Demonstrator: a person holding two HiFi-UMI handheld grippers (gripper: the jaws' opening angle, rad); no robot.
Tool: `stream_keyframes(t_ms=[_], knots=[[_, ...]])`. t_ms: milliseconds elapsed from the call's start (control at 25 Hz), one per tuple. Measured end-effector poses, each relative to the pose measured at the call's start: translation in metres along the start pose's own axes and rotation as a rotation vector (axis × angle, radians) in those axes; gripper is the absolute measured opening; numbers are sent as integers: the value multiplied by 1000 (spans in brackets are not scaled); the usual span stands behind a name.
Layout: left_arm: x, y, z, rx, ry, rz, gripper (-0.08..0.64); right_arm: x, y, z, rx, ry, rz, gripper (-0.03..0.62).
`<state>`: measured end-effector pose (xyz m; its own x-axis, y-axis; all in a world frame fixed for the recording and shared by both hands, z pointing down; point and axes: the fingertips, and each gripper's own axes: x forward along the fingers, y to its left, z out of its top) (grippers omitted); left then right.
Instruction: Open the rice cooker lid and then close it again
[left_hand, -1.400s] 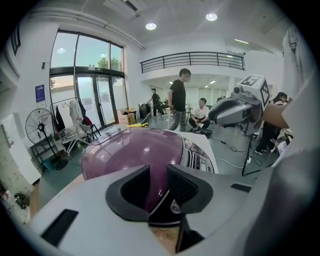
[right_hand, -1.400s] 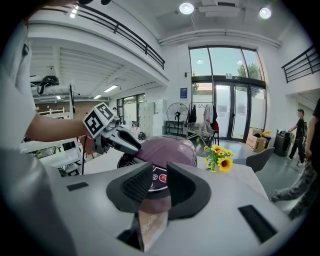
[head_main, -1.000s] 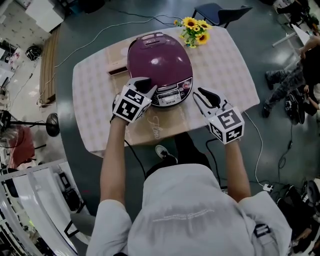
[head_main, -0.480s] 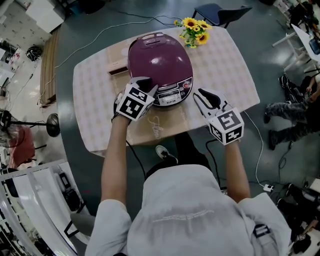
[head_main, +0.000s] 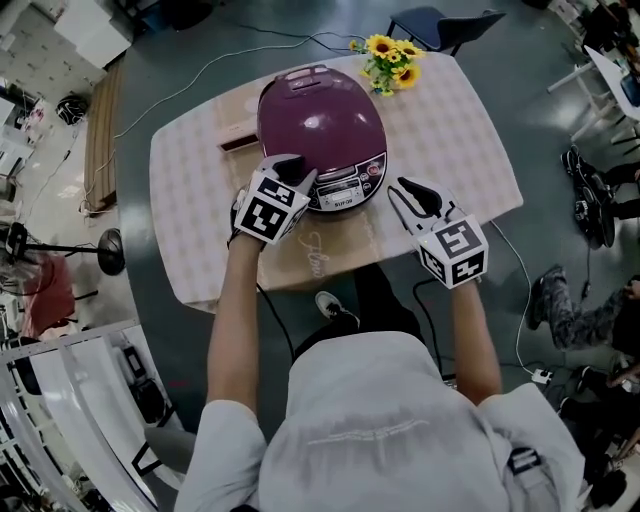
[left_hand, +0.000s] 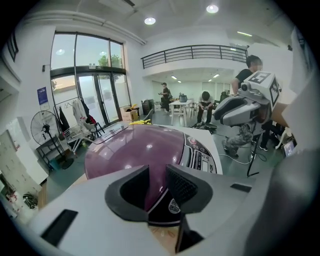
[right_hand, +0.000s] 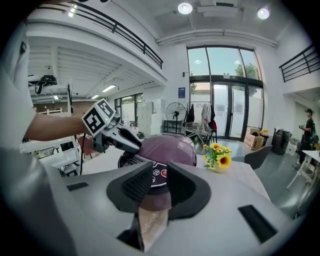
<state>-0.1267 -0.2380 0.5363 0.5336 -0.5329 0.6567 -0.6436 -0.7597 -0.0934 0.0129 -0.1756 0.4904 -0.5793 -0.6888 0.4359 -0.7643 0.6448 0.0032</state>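
Note:
A purple rice cooker stands on the table with its lid down and its control panel facing me. My left gripper rests at the cooker's front left, its tips close against the lid's edge. Its jaws stand apart and nothing is between them. In the left gripper view the lid fills the space beyond the left gripper. My right gripper hovers just right of the panel, open and empty. From the right gripper I see the cooker and the left gripper.
A vase of sunflowers stands at the table's far edge right of the cooker. A wooden box lies behind the cooker's left side. A chair is beyond the table. Cables run across the floor.
Both grippers and the cooker have kept still. A person at the right edge of the head view has walked toward the near side.

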Motion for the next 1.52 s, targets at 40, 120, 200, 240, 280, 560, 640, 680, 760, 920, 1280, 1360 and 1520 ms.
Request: stream_keyframes(t_ms=[40,120,200,240,280,560,640,680,760,920,1280,1360,1520], knots=[[0,0,1,4,-22,5,108,0,-2,2,-4,-4,-4,100],[0,0,2,12,-86,13,108,-2,-5,7,-19,-12,-13,100],[-5,5,2,-21,-170,44,101,-3,-9,14,-45,-22,-29,100],[-11,10,3,-56,-217,71,101,-4,-10,19,-64,-28,-39,100],[-18,16,5,-90,-263,97,101,-4,-11,25,-83,-35,-50,100],[-68,31,21,-140,-372,186,100,-15,-25,66,-148,-110,-112,87],[-82,35,22,-155,-392,211,88,-19,-25,79,-157,-142,-119,77],[-91,38,23,-163,-403,230,79,-21,-25,85,-161,-159,-121,70],[-111,46,26,-183,-435,276,55,-27,-23,99,-162,-198,-119,57],[-153,52,40,-182,-503,357,18,-42,-19,121,-165,-256,-121,37],[-215,36,68,-33,-545,449,15,-52,1,148,-225,-312,-105,29],[-225,32,73,-18,-560,455,15,-55,7,153,-241,-319,-105,28],[-239,22,85,16,-588,459,15,-61,18,162,-262,-340,-97,28]])
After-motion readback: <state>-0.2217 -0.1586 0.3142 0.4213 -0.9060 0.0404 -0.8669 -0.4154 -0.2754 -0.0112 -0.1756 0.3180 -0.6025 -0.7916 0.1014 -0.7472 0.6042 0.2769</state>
